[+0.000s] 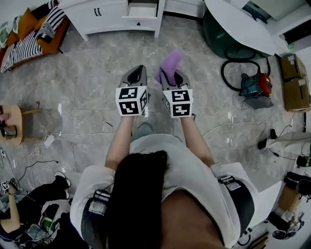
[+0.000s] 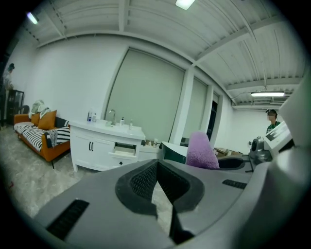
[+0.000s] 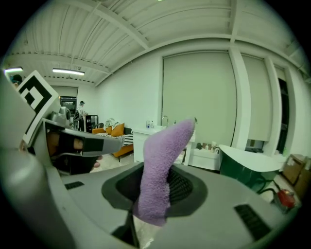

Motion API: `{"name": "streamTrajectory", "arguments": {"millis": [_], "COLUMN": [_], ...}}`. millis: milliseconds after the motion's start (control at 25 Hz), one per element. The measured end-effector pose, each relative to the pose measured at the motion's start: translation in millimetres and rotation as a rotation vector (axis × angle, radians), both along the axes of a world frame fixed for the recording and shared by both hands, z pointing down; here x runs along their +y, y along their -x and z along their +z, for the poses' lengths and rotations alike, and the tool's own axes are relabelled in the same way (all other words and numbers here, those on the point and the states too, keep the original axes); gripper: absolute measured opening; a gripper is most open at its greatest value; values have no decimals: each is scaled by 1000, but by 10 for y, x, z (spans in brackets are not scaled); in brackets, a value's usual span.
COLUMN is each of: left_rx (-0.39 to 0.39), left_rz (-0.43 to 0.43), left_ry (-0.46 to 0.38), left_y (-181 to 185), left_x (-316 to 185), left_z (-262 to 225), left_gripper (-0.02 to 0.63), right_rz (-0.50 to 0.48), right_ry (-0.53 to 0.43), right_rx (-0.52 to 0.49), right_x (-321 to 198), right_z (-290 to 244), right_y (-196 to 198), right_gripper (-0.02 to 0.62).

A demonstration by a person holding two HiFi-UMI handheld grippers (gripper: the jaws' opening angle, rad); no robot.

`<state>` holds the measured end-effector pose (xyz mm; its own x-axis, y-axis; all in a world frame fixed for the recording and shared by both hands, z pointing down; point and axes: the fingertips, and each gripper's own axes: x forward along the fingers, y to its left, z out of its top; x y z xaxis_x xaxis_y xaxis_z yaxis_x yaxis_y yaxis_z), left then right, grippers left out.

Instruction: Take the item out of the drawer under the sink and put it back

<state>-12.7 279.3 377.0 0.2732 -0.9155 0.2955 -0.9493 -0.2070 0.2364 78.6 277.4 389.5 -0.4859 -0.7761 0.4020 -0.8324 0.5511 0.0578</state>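
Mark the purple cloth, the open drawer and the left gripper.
purple cloth [image 3: 156, 170]: right gripper view, middle of the cloth
open drawer [image 1: 140, 21]: head view, front panel
left gripper [image 1: 139, 69]: head view, between its fingertips

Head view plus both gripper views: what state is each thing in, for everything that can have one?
drawer: pulled open.
cabinet doors: closed.
left gripper: shut, nothing between its jaws.
right gripper: shut on the purple cloth.
purple cloth: clamped, carried above the floor, its free end sticking up past the jaws.
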Motion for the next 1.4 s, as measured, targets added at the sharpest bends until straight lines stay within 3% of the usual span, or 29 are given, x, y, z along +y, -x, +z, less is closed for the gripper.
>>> {"name": "streamTrajectory", "arguments": {"millis": [520,1000,1400], "left_rx": [-25,-49,-48], "left_rz": [25,89,-7], "left_ry": [20,39,-7], "left_y": [523,481,620], "left_x": [-714,-1085,-1705], "left_z": [97,102,118], "left_gripper": [3,3,3], "right_rz": [16,9,-15], "right_ry": [13,29,10], "right_rx": [4,-26,-28], "right_x": [-653,-996,-1649], "right_z": [107,117,182], "right_y": [525,524,582], "right_gripper": [126,126,126]}}
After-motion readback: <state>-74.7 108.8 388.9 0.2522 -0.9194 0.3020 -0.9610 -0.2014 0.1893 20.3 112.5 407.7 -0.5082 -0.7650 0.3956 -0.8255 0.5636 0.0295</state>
